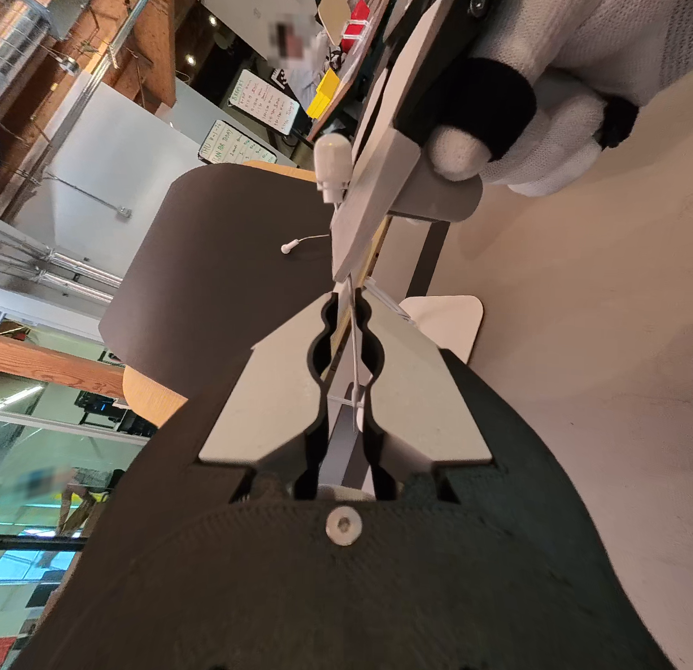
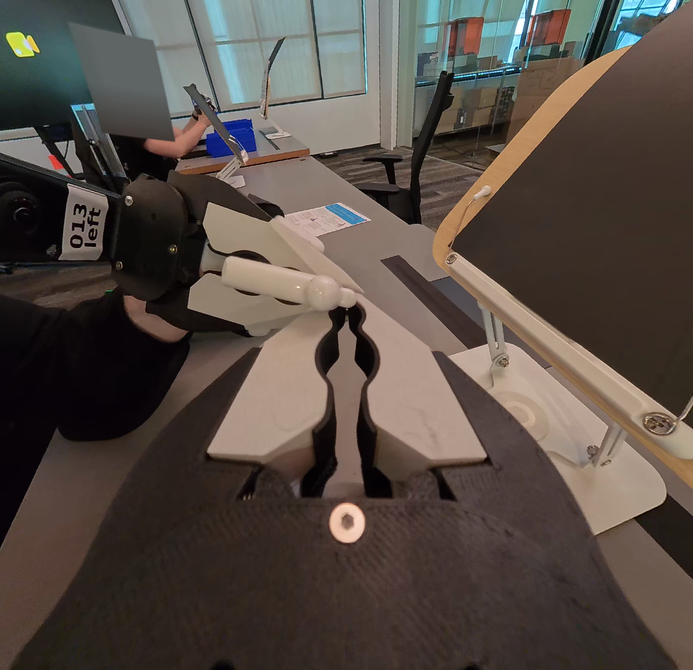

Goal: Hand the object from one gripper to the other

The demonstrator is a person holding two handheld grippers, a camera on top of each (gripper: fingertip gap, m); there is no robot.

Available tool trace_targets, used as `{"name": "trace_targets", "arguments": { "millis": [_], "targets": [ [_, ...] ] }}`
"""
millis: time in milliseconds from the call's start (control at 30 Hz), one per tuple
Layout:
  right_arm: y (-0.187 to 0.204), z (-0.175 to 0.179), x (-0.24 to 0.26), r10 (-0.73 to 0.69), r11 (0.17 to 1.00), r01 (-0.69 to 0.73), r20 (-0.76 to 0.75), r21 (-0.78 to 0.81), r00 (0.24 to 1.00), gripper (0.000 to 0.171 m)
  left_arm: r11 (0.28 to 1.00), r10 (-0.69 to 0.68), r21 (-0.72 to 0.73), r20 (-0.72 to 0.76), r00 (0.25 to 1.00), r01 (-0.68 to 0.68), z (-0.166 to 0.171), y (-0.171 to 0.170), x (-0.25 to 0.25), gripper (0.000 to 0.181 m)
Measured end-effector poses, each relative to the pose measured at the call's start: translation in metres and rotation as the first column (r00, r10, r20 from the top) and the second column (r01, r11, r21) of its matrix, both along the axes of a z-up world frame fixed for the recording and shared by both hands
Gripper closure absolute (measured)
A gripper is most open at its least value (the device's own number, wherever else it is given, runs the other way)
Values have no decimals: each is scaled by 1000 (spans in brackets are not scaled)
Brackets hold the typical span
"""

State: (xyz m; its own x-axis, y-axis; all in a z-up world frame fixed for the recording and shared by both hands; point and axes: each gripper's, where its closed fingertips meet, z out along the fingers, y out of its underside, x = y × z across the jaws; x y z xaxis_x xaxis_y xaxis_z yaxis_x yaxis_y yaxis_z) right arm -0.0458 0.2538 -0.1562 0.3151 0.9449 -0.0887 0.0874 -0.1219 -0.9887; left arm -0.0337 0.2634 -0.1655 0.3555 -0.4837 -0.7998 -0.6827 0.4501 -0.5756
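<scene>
Grey desk [image 2: 318,187], right tool [image 2: 347,312] clamped on white probe [image 2: 270,275]; left view alone: left tool [image 1: 347,299] ajar round its wire [image 1: 354,344]

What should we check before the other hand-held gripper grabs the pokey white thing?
1. The right hand-held gripper has hold of the white-handled tool: ok, its jaws look pinched shut at the tool's thin end.
2. The tool's thin metal shaft runs between the fingers of the left hand-held gripper: ok.
3. The left jaws are closed on the shaft: not ok, gaps show beside it.
4. The shaft sits centred between the left fingers: not ok, it looks nearer one finger.
5. The tilted dark board is apart from both grippers: ok.
</scene>
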Motion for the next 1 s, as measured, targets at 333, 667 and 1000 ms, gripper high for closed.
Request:
{"name": "trace_targets", "arguments": {
  "millis": [333,667,1000],
  "targets": [
    [2,2,1,-11,1000,11,-13,-6,1000,171,1000,3,5,-1,1000,-3,1,0,0,181],
    [8,6,2,-44,999,44,-41,0,998,149,988,15,-157,117,993,3,4,4,-8,181],
    [12,15,15,-107,979,103,13,178,994,118,878,-31,-415,452,892,241,17,1,-9,181]
  ]
}}
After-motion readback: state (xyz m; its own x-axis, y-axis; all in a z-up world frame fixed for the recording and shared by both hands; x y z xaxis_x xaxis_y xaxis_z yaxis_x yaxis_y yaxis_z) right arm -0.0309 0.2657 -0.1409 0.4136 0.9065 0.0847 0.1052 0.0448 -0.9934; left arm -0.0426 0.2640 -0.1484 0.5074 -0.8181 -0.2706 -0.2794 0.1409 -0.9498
